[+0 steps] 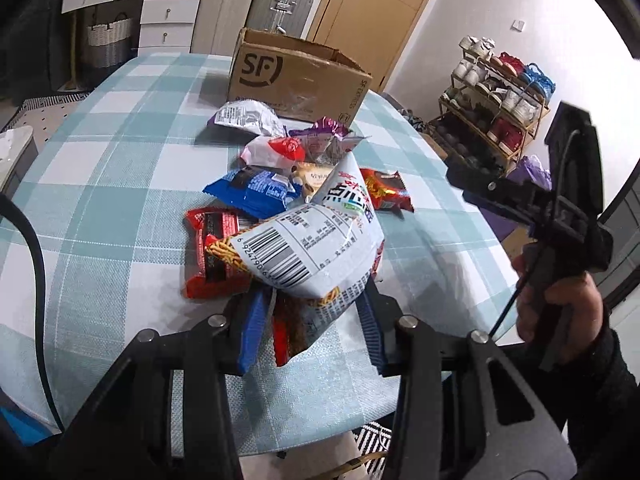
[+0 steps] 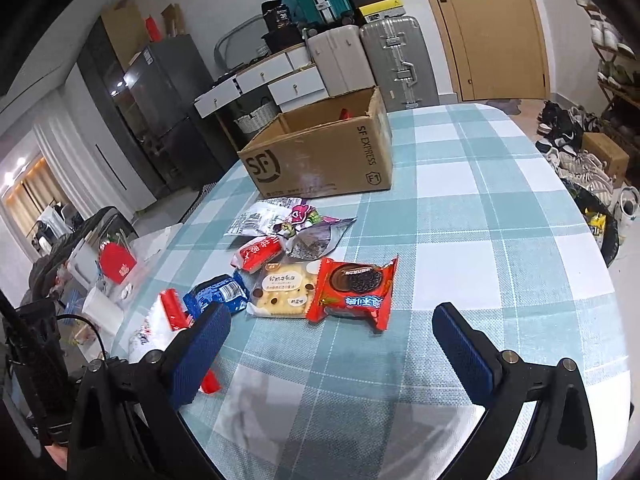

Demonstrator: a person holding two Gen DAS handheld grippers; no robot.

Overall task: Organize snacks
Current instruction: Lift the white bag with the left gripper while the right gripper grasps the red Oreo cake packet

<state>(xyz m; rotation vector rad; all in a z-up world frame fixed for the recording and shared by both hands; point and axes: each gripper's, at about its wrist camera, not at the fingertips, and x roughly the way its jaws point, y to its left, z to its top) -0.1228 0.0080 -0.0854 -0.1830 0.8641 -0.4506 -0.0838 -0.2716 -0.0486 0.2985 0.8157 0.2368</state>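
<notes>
My left gripper (image 1: 310,320) is shut on a white noodle-snack bag (image 1: 316,248) with a barcode, held a little above the table. Behind it lies a pile of snack packets: a red packet (image 1: 208,252), a blue one (image 1: 256,190) and a purple one (image 1: 324,138). An open SF cardboard box (image 1: 296,80) stands at the far side. My right gripper (image 2: 332,328) is open and empty over the tablecloth, just short of a red cookie packet (image 2: 354,292) and a cream biscuit packet (image 2: 282,288). The box (image 2: 320,156) stands beyond the pile in the right wrist view.
The table (image 2: 500,220) has a teal-and-white checked cloth. The right gripper and the hand holding it (image 1: 560,240) show at the right of the left wrist view. Suitcases (image 2: 396,56), drawers and a door stand behind the table; a shoe rack (image 1: 496,112) is to the right.
</notes>
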